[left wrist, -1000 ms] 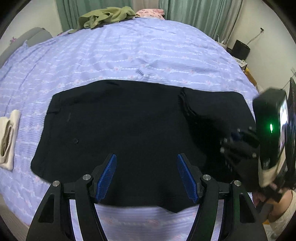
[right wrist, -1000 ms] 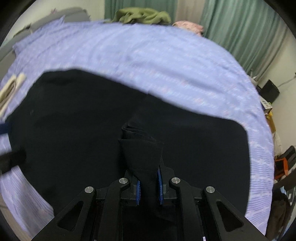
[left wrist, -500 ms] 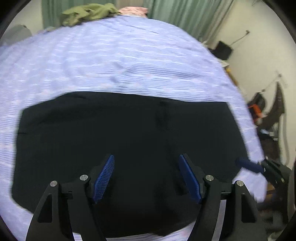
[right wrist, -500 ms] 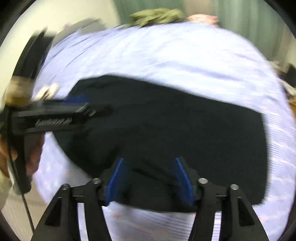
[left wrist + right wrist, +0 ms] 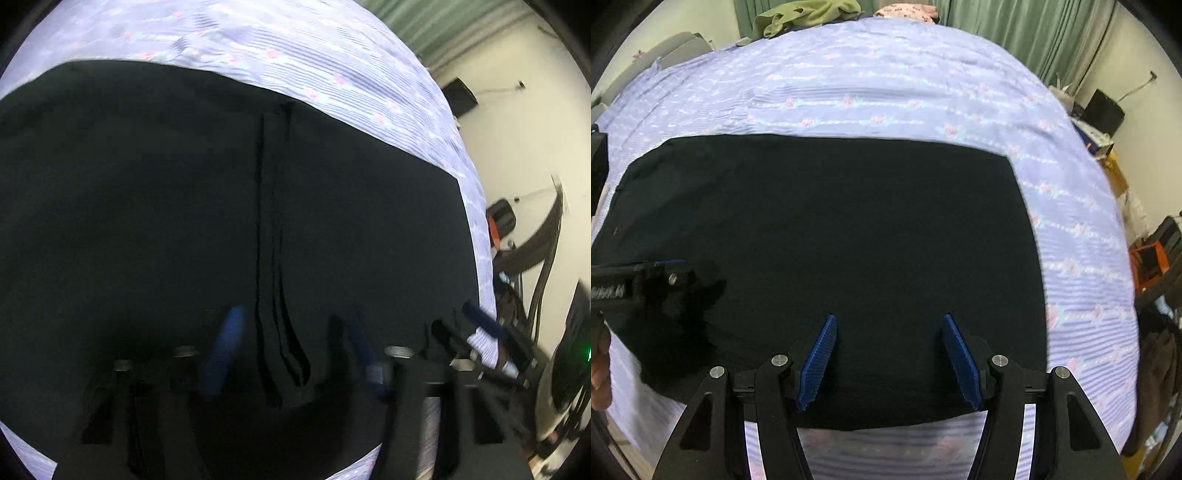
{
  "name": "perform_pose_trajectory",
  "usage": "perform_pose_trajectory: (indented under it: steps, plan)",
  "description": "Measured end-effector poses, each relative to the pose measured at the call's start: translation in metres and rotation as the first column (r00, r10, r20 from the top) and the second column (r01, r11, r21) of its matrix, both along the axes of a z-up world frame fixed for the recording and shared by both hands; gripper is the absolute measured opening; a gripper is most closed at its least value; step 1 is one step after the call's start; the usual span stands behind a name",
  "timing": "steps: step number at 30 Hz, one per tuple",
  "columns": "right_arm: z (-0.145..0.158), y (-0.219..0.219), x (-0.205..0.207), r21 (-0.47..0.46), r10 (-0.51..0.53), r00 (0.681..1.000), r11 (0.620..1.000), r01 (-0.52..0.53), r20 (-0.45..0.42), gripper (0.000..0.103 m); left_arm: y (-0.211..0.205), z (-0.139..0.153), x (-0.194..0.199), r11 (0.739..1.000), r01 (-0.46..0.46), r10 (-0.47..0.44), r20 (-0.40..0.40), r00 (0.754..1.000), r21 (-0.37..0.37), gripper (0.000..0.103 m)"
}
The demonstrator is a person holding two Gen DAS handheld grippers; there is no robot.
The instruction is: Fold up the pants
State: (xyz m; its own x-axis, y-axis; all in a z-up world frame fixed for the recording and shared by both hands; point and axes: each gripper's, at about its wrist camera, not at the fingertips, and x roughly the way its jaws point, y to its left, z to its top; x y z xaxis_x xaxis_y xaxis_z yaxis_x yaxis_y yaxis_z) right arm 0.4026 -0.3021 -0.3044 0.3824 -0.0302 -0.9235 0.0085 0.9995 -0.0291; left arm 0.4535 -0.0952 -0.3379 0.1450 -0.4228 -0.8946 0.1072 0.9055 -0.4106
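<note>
Both views are evenly lit by soft indoor light, with no hard shadows or glare. The left wrist view is smeared by motion: the left gripper (image 5: 295,354) from 5 to 7 o'clock is badly blurred, its blue pads streaked. The black pants (image 5: 184,221) swallow detail, showing only faint fold lines. The right wrist view is sharp; the right gripper (image 5: 888,354) is crisp. Fisheye bending bows the striped bedsheet (image 5: 886,81) toward dark vignetted corners.

Lavender striped bedsheet (image 5: 886,85), green curtains (image 5: 1015,33) behind, cream wall (image 5: 1145,122) right.
</note>
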Motion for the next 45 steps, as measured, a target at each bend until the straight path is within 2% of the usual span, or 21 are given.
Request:
perform_pose_trajectory:
  steps: [1,4,7,9,11,12,15,16,18,20,24,26,27,30,33,34,38,41,45]
  plan:
    - [0.0,0.002,-0.001,0.013,-0.001,1.0,1.0,0.001,-0.003,0.061,0.003,-0.001,0.001,1.0,-0.012,0.012,-0.013,1.0,-0.001,0.017]
    - [0.007,0.015,-0.007,0.032,0.021,1.0,0.999,-0.021,-0.005,0.061,0.011,0.0,0.0,0.998,-0.049,0.049,-0.017,0.999,-0.048,0.01]
    - [0.014,0.025,-0.009,0.045,0.05,0.999,0.998,-0.05,-0.002,0.061,0.014,0.011,-0.002,0.997,-0.061,0.062,0.027,0.998,-0.039,0.009]
    - [0.017,0.032,-0.01,0.06,0.07,0.998,0.996,-0.07,0.001,0.061,0.014,0.021,-0.005,0.998,-0.061,0.061,0.078,0.995,0.0,0.009]
    - [0.018,0.039,-0.011,0.068,0.089,0.996,0.994,-0.089,0.001,0.061,0.015,0.022,-0.004,0.998,-0.054,0.052,0.095,0.994,0.012,0.009]
    - [0.018,0.042,-0.011,0.069,0.097,0.995,0.993,-0.097,0.002,0.061,0.015,0.018,-0.002,0.999,-0.045,0.043,0.079,0.996,0.019,0.01]
    - [0.015,0.046,-0.015,0.058,0.105,0.994,0.993,-0.105,0.003,0.061,0.017,0.017,0.001,0.99,-0.058,0.047,0.088,0.995,0.127,0.012]
    - [0.015,0.045,-0.017,0.059,0.104,0.995,0.993,-0.104,0.003,0.061,0.021,0.02,0.0,0.987,-0.075,0.061,0.102,0.993,0.141,0.016]
    - [0.02,0.047,-0.017,0.064,0.104,0.995,0.993,-0.104,0.005,0.061,0.039,0.035,-0.005,0.982,-0.13,0.112,0.132,0.985,0.134,0.033]
    - [0.03,0.052,-0.019,0.069,0.104,0.994,0.992,-0.104,0.016,0.061,0.064,0.058,-0.018,0.972,-0.198,0.172,0.19,0.967,0.127,0.058]
    - [0.054,0.065,-0.02,0.099,0.096,0.994,0.99,-0.101,0.05,0.062,0.117,0.092,-0.049,0.944,-0.289,0.239,0.27,0.933,0.161,0.071]
    - [0.066,0.077,-0.02,0.117,0.084,0.995,0.989,-0.091,0.061,0.072,0.146,0.101,-0.066,0.933,-0.328,0.279,0.277,0.919,0.149,0.079]
    - [0.073,0.085,-0.021,0.129,0.079,0.994,0.988,-0.088,0.072,0.075,0.16,0.105,-0.073,0.927,-0.346,0.298,0.281,0.912,0.143,0.081]
    - [0.089,0.117,-0.015,0.146,0.091,0.992,0.984,-0.104,0.092,0.075,0.201,0.105,-0.089,0.911,-0.39,0.341,0.281,0.897,0.138,0.086]
    - [0.092,0.159,-0.011,0.139,0.146,0.985,0.978,-0.157,0.088,0.075,0.244,0.094,-0.098,0.898,-0.424,0.385,0.252,0.888,0.12,0.086]
    - [0.092,0.176,-0.01,0.13,0.174,0.981,0.974,-0.183,0.08,0.075,0.245,0.089,-0.096,0.894,-0.433,0.398,0.246,0.884,0.112,0.086]
    - [0.089,0.223,-0.009,0.104,0.24,0.968,0.964,-0.246,0.068,0.075,0.294,0.069,-0.097,0.871,-0.491,0.476,0.221,0.851,0.013,0.086]
    - [0.085,0.254,-0.005,0.088,0.259,0.964,0.961,-0.264,0.058,0.075,0.327,0.045,-0.095,0.824,-0.558,0.566,0.179,0.805,-0.097,0.085]
    - [0.074,0.282,0.008,0.078,0.253,0.967,0.964,-0.255,0.034,0.075,0.349,0.02,-0.086,0.787,-0.595,0.614,0.107,0.782,-0.165,0.085]
